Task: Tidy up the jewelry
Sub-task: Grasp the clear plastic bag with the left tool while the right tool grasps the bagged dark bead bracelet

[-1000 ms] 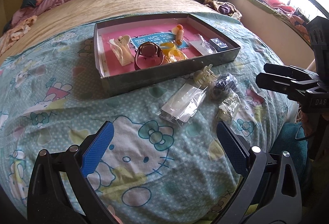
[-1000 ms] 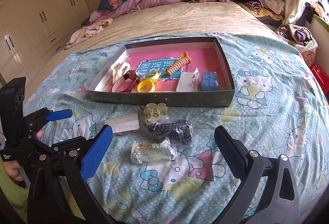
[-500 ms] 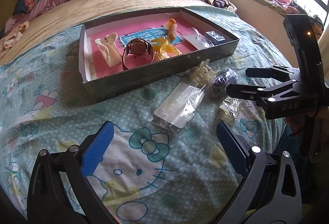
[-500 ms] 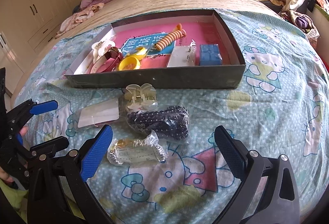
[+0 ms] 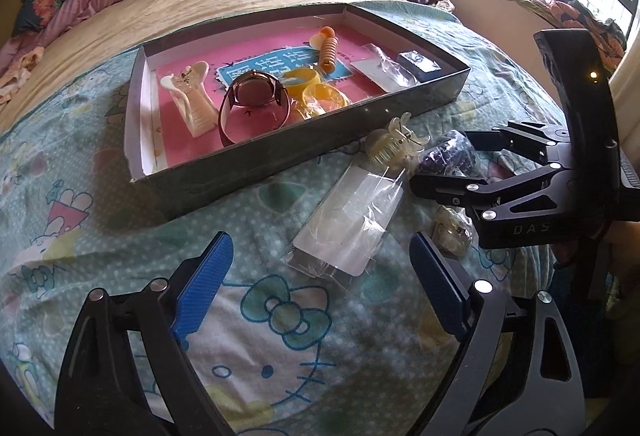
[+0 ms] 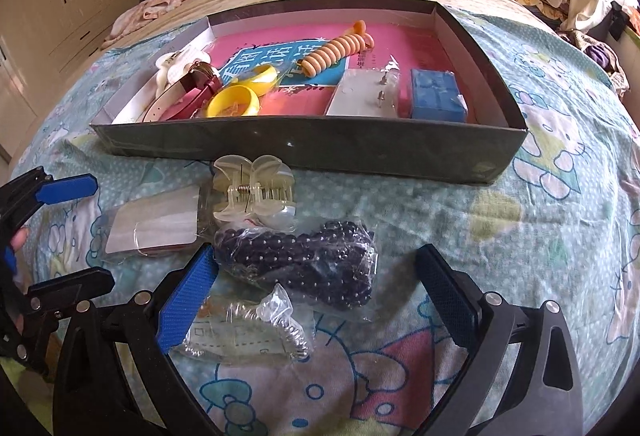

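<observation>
Risk: right gripper point(image 6: 316, 300), jaws wide, just narrowing, empty over the clear bag of dark beads point(image 6: 308, 264), could snag the crinkly clear packet point(image 6: 248, 332) beside it; left gripper point(image 5: 320, 284), likewise narrowing and empty, nears the flat clear sleeve point(image 5: 348, 220).

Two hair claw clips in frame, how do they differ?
Place: the clear clip lies on the bedspread outside the box; the cream clip lies inside it, beside the watch.
Look: the clear clip is translucent, the cream clip opaque.
Shape: the clear clip looks squat and rounded, the cream clip longer.
Both are plastic claw clips, neither held by a gripper.
</observation>
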`<action>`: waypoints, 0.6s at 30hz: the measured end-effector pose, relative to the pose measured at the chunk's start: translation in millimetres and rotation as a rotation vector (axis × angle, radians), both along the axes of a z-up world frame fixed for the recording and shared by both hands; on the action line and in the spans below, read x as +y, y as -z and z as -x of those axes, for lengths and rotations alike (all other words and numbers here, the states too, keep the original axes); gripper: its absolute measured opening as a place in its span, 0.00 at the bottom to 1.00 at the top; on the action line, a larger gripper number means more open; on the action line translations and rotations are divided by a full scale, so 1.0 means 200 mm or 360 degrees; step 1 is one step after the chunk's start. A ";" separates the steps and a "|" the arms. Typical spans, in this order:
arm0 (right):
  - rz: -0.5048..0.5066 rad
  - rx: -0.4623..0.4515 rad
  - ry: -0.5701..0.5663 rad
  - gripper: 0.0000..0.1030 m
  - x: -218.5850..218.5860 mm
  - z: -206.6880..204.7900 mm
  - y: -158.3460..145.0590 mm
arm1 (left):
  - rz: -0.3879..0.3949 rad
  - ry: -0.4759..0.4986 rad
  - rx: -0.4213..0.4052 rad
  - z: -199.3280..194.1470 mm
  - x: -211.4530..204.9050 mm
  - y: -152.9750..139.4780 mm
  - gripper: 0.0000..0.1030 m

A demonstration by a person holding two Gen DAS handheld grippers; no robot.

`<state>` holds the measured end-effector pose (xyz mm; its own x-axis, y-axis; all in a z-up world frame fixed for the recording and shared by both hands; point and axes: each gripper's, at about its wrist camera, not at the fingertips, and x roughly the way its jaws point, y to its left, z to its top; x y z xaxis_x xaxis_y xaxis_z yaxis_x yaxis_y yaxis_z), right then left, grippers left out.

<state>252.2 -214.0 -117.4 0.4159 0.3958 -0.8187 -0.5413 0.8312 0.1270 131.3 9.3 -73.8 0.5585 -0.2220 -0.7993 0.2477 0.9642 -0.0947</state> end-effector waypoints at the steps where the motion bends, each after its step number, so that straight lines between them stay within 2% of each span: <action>1: -0.0010 -0.0014 -0.0020 0.80 0.00 0.01 0.00 | 0.0004 0.0005 0.0006 -0.01 -0.01 0.00 0.77; 2: -0.0020 -0.0019 -0.0041 0.73 0.00 0.01 -0.01 | 0.0008 0.0013 0.0011 -0.02 -0.02 0.01 0.74; 3: -0.0028 -0.0024 -0.0046 0.73 -0.01 0.01 -0.02 | 0.0006 0.0020 0.0014 -0.03 -0.03 0.01 0.70; 8: -0.0130 0.0007 0.0011 0.72 -0.10 0.02 -0.04 | -0.0023 0.0071 0.0011 -0.07 -0.10 0.04 0.63; 10: -0.0181 0.0021 0.0041 0.72 -0.14 0.01 -0.06 | -0.0036 0.0071 0.0003 -0.08 -0.11 0.05 0.57; 13: -0.0237 0.0033 0.0089 0.72 -0.20 0.01 -0.07 | -0.0048 0.0070 -0.0008 -0.10 -0.12 0.06 0.42; 14: -0.0258 0.0040 0.0101 0.72 -0.21 0.01 -0.08 | -0.0054 0.0068 -0.0012 -0.11 -0.12 0.06 0.31; 18: -0.0308 0.0030 0.0146 0.72 -0.26 0.00 -0.11 | -0.0005 0.0056 -0.0026 -0.10 -0.10 0.03 0.31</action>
<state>251.3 -266.0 -96.4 0.4428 0.5078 -0.7390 -0.4604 0.8360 0.2986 150.4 -11.0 -80.2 0.5635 -0.2392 -0.7908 0.2829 0.9552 -0.0873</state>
